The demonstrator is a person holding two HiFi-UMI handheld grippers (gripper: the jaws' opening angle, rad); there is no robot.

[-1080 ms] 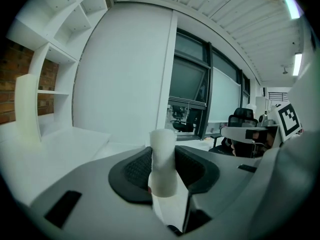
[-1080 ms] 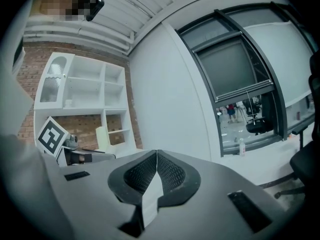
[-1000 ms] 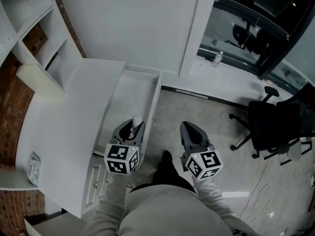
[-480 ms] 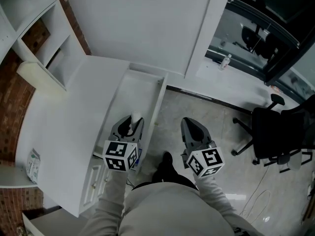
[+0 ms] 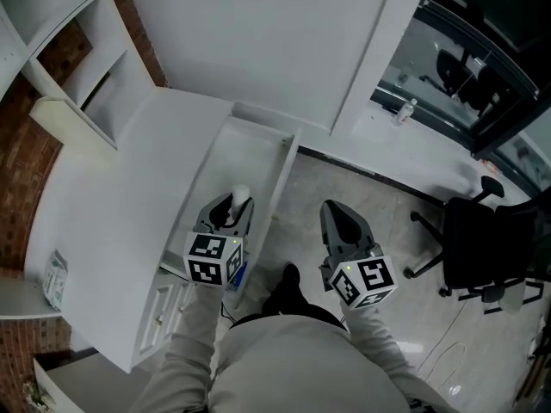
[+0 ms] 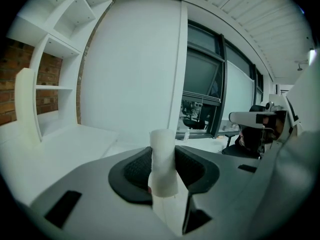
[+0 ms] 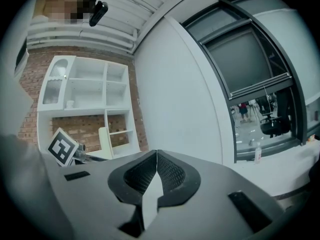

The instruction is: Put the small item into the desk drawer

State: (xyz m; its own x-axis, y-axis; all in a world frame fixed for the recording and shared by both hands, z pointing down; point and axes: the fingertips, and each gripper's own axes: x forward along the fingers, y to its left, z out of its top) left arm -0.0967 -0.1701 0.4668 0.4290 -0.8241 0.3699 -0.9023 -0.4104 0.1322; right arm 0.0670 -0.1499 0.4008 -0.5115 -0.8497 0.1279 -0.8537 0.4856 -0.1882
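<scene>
The small item, a short white cylinder (image 5: 241, 196), stands upright between the jaws of my left gripper (image 5: 233, 215), which is shut on it. It hangs over the near end of the open white desk drawer (image 5: 284, 172), which juts out from the white desk (image 5: 129, 196). In the left gripper view the cylinder (image 6: 163, 159) fills the gap of the left gripper (image 6: 163, 156), both dark pads against it. My right gripper (image 5: 344, 228) hovers over the floor right of the drawer, shut and empty. In its own view the right gripper (image 7: 157, 159) has its pads touching.
White shelving (image 5: 73, 58) rises at the desk's far left, and a small packet (image 5: 53, 279) lies on the desk's near left. A black office chair (image 5: 482, 243) stands on the floor to the right. A small bottle (image 5: 405, 110) sits on the window ledge.
The head view has shifted a little. Both grippers stay about where they were, the left one still holding the white cylinder over the drawer.
</scene>
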